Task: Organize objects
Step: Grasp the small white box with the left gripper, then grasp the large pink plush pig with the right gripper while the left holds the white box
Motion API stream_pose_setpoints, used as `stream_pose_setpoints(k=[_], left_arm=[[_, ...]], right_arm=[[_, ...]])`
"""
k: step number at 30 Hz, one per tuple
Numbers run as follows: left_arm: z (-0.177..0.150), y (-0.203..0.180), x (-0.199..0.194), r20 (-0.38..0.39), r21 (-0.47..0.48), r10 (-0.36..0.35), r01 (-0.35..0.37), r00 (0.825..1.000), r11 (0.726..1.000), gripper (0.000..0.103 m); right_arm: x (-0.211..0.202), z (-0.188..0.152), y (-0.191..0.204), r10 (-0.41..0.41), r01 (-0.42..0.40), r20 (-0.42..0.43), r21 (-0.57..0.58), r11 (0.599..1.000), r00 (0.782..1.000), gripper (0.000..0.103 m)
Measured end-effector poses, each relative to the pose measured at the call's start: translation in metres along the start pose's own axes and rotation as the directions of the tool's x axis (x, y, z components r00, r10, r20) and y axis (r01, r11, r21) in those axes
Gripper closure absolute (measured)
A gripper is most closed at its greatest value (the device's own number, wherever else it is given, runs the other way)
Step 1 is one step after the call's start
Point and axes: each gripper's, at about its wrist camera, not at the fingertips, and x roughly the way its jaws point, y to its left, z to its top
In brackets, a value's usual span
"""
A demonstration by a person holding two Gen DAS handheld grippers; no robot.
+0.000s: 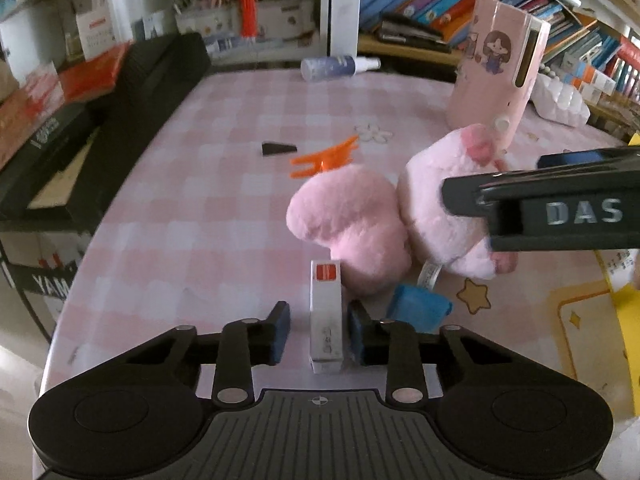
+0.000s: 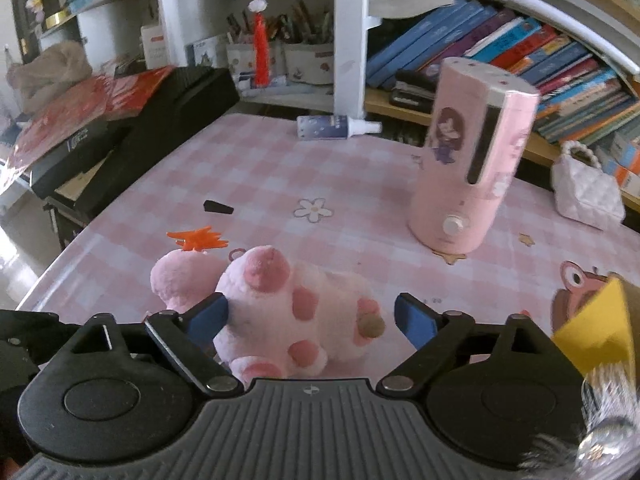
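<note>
L gripper (image 1: 319, 330) straddles white box (image 1: 326, 316) nr table edge (image 1: 60, 320).

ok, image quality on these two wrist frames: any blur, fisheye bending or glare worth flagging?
Left wrist: strong fisheye bend at the table edge, the pink plush toy is soft, and the small white box with a red label is fairly crisp. Right wrist: the bookshelf curves, the tall pink cylindrical container is slightly smeared, the yellow object at the right edge is blurred, and the light is dim, with no harsh glare.
</note>
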Motion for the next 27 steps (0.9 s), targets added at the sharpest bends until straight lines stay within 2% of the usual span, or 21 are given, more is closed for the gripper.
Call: stream_pose_setpoints(k=[2, 4, 5, 10, 13, 14, 15, 16, 18, 20, 21, 22, 27], left_arm=[[0.001, 0.0, 0.001, 0.001, 0.007, 0.005, -0.005, 1.0, 1.0, 0.079], [0.002, 0.0, 0.001, 0.004, 0.004, 0.007, -0.007, 1.0, 1.0, 0.089], [0.002, 0.001, 0.001, 0.003, -0.001, 0.01, -0.01, 1.0, 1.0, 0.09], [0.003, 0.007, -0.004, 0.013, -0.047, 0.003, -0.003, 1.0, 0.999, 0.09], [0.005, 0.009, -0.014, 0.034, -0.068, -0.01, 0.012, 0.999, 0.998, 0.09], [0.005, 0.01, -0.018, 0.043, -0.074, -0.015, 0.018, 0.999, 0.997, 0.09], [0.006, 0.01, -0.021, 0.052, -0.08, -0.02, 0.024, 0.998, 0.996, 0.09], [0.006, 0.01, -0.026, 0.06, -0.085, -0.024, 0.03, 0.998, 0.996, 0.09], [0.005, 0.01, -0.034, 0.076, -0.092, -0.033, 0.04, 0.997, 0.995, 0.09], [0.004, 0.009, -0.041, 0.087, -0.097, -0.041, 0.049, 0.995, 0.994, 0.09], [0.003, 0.009, -0.045, 0.094, -0.1, -0.044, 0.053, 0.995, 0.994, 0.09], [0.003, 0.009, -0.048, 0.1, -0.103, -0.048, 0.058, 0.994, 0.993, 0.09], [-0.005, 0.01, -0.061, 0.115, -0.116, -0.055, 0.068, 0.992, 0.991, 0.09]], right_arm=[[0.007, 0.001, 0.001, 0.013, -0.013, -0.006, -0.006, 1.0, 1.0, 0.009], [0.014, 0.001, 0.001, 0.024, -0.024, -0.019, -0.01, 1.0, 1.0, 0.007], [0.016, 0.001, 0.001, 0.022, -0.023, -0.021, -0.011, 1.0, 1.0, 0.006], [0.025, 0.002, -0.001, 0.035, -0.035, -0.013, -0.012, 0.999, 0.999, 0.008], [0.022, 0.003, 0.0, 0.041, -0.04, 0.016, -0.026, 0.999, 0.999, 0.023], [0.019, 0.004, 0.0, 0.04, -0.039, 0.033, -0.036, 0.999, 0.999, 0.033], [0.014, 0.005, 0.002, 0.04, -0.037, 0.061, -0.049, 0.998, 0.997, 0.059], [0.009, 0.006, 0.002, 0.059, -0.055, 0.084, -0.056, 0.997, 0.995, 0.06], [0.005, 0.009, 0.003, 0.051, -0.048, 0.078, -0.043, 0.998, 0.996, 0.075], [0.003, 0.008, 0.0, 0.068, -0.067, 0.075, -0.02, 0.998, 0.995, 0.079], [0.001, 0.007, -0.001, 0.069, -0.068, 0.076, -0.014, 0.998, 0.995, 0.086], [-0.003, 0.007, -0.001, 0.07, -0.07, 0.082, -0.01, 0.998, 0.994, 0.097], [-0.017, 0.001, -0.007, 0.08, -0.082, 0.064, 0.03, 0.996, 0.995, 0.096]])
